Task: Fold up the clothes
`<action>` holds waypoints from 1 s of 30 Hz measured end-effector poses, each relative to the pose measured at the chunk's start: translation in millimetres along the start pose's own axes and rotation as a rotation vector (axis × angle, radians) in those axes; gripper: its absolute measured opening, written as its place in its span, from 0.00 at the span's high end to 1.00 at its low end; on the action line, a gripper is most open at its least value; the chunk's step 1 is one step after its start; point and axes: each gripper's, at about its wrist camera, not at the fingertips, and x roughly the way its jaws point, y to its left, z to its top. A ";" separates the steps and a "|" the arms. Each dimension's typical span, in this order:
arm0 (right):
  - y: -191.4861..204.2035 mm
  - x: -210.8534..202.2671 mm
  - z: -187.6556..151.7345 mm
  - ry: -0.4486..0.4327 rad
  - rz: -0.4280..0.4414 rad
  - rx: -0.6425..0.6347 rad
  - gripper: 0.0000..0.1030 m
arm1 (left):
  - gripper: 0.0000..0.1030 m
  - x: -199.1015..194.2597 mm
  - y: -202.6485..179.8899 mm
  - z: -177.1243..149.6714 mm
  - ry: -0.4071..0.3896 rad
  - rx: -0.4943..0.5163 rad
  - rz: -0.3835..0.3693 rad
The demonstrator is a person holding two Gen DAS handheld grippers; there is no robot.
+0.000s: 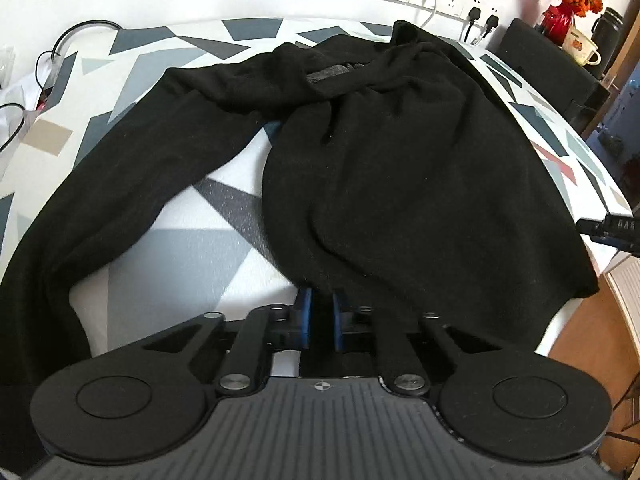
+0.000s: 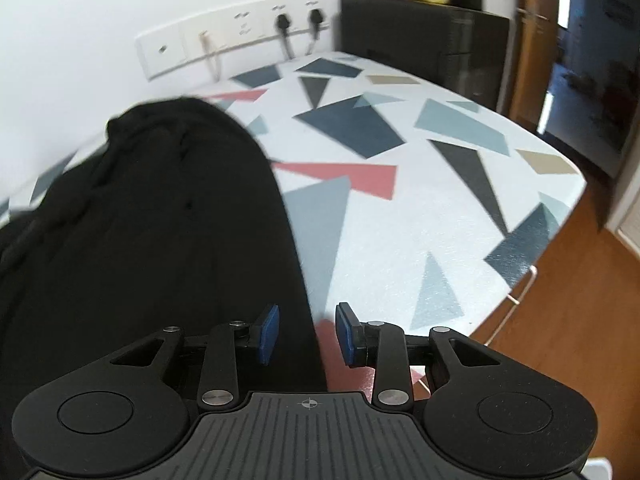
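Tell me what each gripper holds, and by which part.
Left gripper pinches the black sweater at its near bottom hem. Right gripper is open, holding nothing.

From my left tool's camera I read only a few pale letters, something like "DAS", on the black part of my right gripper [image 1: 612, 230] poking in at the frame's edge; the rest is cut off. The cream mug [image 1: 582, 46] beside the flowers carries an orange print too small to read. My right tool's camera shows no legible text.
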 end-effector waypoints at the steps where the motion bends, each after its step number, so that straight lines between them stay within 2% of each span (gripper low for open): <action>1: -3.9 2.4 -0.9 0.009 -0.022 -0.004 0.71 | 0.94 0.0 2.0 1.8 0.004 -0.012 0.002; 6: -23.7 14.4 -5.4 0.053 -0.133 -0.025 0.66 | 0.95 -2.5 15.1 4.5 -0.015 -0.061 0.077; 7: -27.6 16.8 -6.3 0.062 -0.155 -0.029 0.73 | 0.95 -3.1 19.7 4.3 -0.020 -0.079 0.089; 8: -25.3 18.3 -5.0 0.062 -0.142 -0.046 0.82 | 0.95 -2.7 23.8 5.2 -0.024 -0.097 0.099; 9: -23.5 21.3 -0.8 0.068 -0.130 -0.066 0.95 | 0.95 -2.5 27.1 6.1 -0.028 -0.112 0.112; 10: -21.8 24.3 3.7 0.075 -0.119 -0.087 0.96 | 0.95 -1.5 28.0 7.7 -0.030 -0.120 0.125; 13: -38.1 43.1 29.9 0.069 -0.170 -0.087 0.97 | 0.95 2.5 25.0 12.5 -0.033 -0.126 0.172; 16: -73.4 61.8 65.9 0.011 -0.263 0.003 0.97 | 0.95 7.3 14.6 17.7 -0.024 -0.097 0.220; 18: -93.0 53.8 94.2 -0.129 -0.358 0.085 0.97 | 0.95 10.7 7.8 21.7 -0.015 -0.078 0.249; 20: -112.4 45.2 122.6 -0.273 -0.454 0.168 0.93 | 0.95 14.5 1.6 26.3 -0.002 -0.062 0.277; 21: -115.8 43.1 125.1 -0.262 -0.449 0.167 0.75 | 0.94 16.0 -1.1 28.5 0.005 -0.062 0.290; 22: -118.8 41.1 126.8 -0.245 -0.441 0.162 0.43 | 0.94 17.4 -2.7 29.8 0.007 -0.067 0.297; 23: -121.8 39.1 128.5 -0.228 -0.432 0.158 0.37 | 0.91 17.2 -2.8 29.9 0.006 -0.076 0.295; 24: -124.7 37.1 130.2 -0.211 -0.424 0.154 0.39 | 0.89 17.1 -3.0 30.1 0.005 -0.084 0.292; 26: -120.3 28.3 107.9 -0.192 -0.349 0.098 0.36 | 0.84 15.6 -1.8 29.0 0.002 -0.109 0.280; 28: -111.9 18.5 78.7 -0.145 -0.292 0.058 0.32 | 0.72 12.6 0.6 25.9 0.000 -0.132 0.253; 30: -95.9 8.9 44.5 -0.086 -0.242 -0.001 0.31 | 0.43 8.3 0.8 22.2 -0.001 -0.140 0.236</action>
